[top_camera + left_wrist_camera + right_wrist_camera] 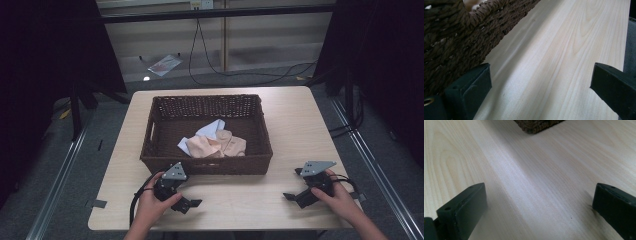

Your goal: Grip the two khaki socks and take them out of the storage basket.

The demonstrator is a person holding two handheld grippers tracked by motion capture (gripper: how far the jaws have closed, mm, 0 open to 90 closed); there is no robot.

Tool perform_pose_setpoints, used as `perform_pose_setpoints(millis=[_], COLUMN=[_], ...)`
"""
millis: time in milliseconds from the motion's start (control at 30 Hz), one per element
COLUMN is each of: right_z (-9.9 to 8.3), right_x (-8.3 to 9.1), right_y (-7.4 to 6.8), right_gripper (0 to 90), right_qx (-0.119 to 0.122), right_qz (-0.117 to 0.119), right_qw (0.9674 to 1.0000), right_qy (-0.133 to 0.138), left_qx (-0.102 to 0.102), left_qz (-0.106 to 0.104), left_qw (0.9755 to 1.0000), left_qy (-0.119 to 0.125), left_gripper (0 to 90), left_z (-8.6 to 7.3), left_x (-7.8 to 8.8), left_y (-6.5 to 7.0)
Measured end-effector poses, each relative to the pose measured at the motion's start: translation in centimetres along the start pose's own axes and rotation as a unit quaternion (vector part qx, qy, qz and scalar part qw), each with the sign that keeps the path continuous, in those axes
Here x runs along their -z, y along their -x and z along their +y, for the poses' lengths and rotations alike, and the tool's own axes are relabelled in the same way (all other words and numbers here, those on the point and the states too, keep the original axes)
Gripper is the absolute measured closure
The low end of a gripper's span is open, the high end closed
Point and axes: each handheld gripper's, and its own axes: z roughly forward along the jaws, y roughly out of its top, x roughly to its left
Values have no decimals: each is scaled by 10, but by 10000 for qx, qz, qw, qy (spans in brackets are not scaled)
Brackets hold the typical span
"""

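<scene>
— Across the middle of the bench [300,125] sits a dark woven basket [207,165], its near wall between both grippers and the cloths.

— And the cloths?

— Crumpled peach cloth [220,145] over a pale blue one [210,130], lying inside the basket, near side.

— Hands?

— Left gripper [192,204] rests low by the basket's near-left corner, jaws wide and empty. Right gripper [295,197] sits near right on bare wood, jaws spread too, holding nothing.
</scene>
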Motion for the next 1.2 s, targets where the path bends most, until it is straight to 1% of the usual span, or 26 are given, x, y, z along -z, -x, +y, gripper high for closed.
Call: perform_pose_setpoints(millis=[33, 100, 133, 200, 233, 333, 367, 400, 433, 500, 600, 633, 667, 700, 733, 800, 833, 867, 900, 933, 967, 1000, 1033, 1200], right_z=[0, 0, 0, 0, 0, -1, -1, -1, -1, -1, -1, -1, -1, -1, -2, -2, -2, -2, -2, -2, -2, -2, -2, -2], right_x=[0, 0, 0, 0, 0, 1, 1, 1, 1, 1, 1, 1, 1, 1, 2, 2, 2, 2, 2, 2, 2, 2, 2, 2], right_y=[0, 0, 0, 0, 0, 0, 0, 0, 0, 0, -1, -1, -1, -1, -1, -1, -1, -2, -2, -2, -2, -2, -2, -2], right_gripper=[0, 0, 0, 0, 0, 0, 0, 0, 0, 0, 0, 0, 0, 0, 0, 0, 0, 0, 0, 0, 0, 0, 0, 0], right_qx=[-4, 24, 26, 36, 36, 48, 51, 29, 31, 39, 60, 60, 69, 69, 56, 65, 44, 29, 33, 19, 17, 21, 21, 20], right_qz=[6, 16, 19, 26, 26, 34, 34, 32, 32, 37, 49, 49, 57, 57, 61, 58, 55, 56, 49, 56, 58, 43, 51, 41], right_qw=[10000, 10000, 10000, 10000, 10000, 10000, 10000, 10000, 10000, 10000, 10000, 10000, 10000, 10000, 10000, 10000, 10000, 10000, 10000, 10000, 10000, 10000, 10000, 10000], right_qy=[0, -2, -4, -3, -3, -5, -3, -20, -20, -14, -10, -10, -4, -4, -9, -4, -15, -11, -14, -13, -14, -22, -16, -24], left_qx=[-14, 4, -27, -19, -19, -10, 45, 11, 8, 35, -49, -49, -103, -71, -97, -102, -155, -149, -88, -110, -174, -167, -109, -27], left_qz=[-3, -17, -34, -85, -85, -139, -131, -171, -139, -114, -180, -180, -203, -214, -260, -269, -308, -320, -349, -380, -405, -420, -439, -545], left_qw=[10000, 9999, 9997, 9992, 9992, 9977, 9974, 9969, 9960, 9959, 9944, 9944, 9936, 9936, 9929, 9927, 9915, 9916, 9920, 9917, 9909, 9912, 9918, 9917], left_qy=[-93, -122, -257, -390, -390, -665, -703, -773, -879, -901, -1036, -1036, -1108, -1104, -1156, -1171, -1255, -1245, -1209, -1223, -1273, -1245, -1198, -1161], left_gripper=[31, 33, 36, 35, 36, 38, 39, 38, 38, 37, 36, 36, 37, 37, 37, 38, 37, 37, 38, 39, 38, 38, 39, 39], left_z=[0, 0, 1, 3, 3, 7, 9, 10, 12, 14, 21, 21, 23, 24, 28, 30, 33, 34, 35, 37, 39, 41, 44, 59], left_x=[0, 0, -1, 0, 0, 0, 1, 1, 3, 3, 7, 7, 7, 7, 6, 5, 5, 5, 6, 7, 9, 11, 13, 27], left_y=[0, 0, 0, 1, 1, 2, 3, 2, 2, 3, 3, 3, 2, 3, 4, 4, 5, 5, 6, 6, 6, 6, 6, 4])
